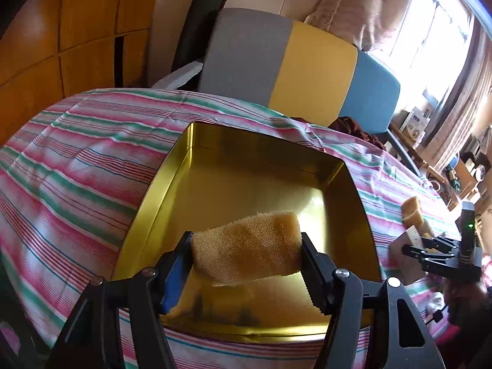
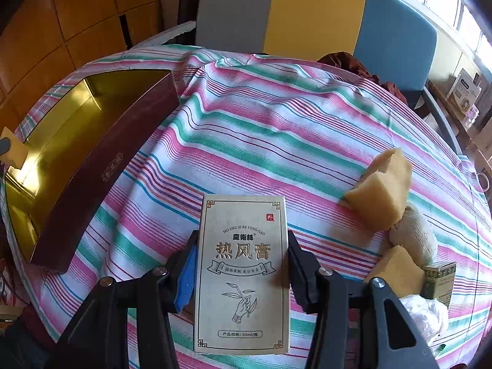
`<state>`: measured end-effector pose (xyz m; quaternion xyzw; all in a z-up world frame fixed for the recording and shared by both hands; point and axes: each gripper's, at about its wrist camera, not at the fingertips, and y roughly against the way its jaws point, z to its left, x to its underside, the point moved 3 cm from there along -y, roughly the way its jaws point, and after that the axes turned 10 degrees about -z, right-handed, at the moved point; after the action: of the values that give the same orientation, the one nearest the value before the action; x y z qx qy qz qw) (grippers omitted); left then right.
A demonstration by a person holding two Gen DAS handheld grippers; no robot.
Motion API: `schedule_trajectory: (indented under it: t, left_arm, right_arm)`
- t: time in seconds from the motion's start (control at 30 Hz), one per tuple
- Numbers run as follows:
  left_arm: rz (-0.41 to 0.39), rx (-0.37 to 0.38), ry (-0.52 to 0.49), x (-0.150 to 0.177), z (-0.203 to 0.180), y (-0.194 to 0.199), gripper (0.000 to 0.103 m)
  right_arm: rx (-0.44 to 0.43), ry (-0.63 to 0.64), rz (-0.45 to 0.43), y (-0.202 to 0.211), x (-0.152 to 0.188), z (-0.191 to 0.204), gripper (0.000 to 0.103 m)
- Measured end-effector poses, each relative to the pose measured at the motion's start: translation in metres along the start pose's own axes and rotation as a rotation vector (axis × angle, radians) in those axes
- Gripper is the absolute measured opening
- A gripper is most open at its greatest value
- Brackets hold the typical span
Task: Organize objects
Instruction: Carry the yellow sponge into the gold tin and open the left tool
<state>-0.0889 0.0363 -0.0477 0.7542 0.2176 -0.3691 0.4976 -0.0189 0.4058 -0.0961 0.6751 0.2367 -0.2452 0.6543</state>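
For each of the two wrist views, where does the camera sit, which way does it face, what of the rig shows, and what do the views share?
Left wrist: behind the left gripper, looking forward and down into the gold tin; its fingers clamp a sponge, and the right gripper shows at right.
Right wrist: behind the right gripper, looking across the striped cloth; its fingers flank a printed carton.
Shared: tin, cloth, loose sponge, tricolour chair.
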Motion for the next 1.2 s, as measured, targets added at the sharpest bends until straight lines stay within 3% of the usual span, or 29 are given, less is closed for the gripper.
schedule_trajectory:
  t: [0.9,1.0,1.13,1.2]
  left_arm:
    - [0.14,-0.161,-0.144,-0.091,0.031,-0.167,0.069]
    - [0.135,-0.161,-0.161,-0.094,0.029,-0.174,0.073]
    - [0.081,-0.165,-0.182,-0.094,0.024,-0.159,0.089]
    - [0.06,-0.186,-0.191,-0.095,0.024,-0.153,0.091]
  right_arm:
    - [0.009,0.039,-0.018,0.001,0.001,0.003,0.052]
    - [0.009,0.039,-0.018,0.001,0.001,0.003,0.052]
    - [0.012,0.041,-0.015,-0.001,0.0,0.003,0.053]
    - [0.018,0.045,-0.012,-0.001,0.0,0.004,0.053]
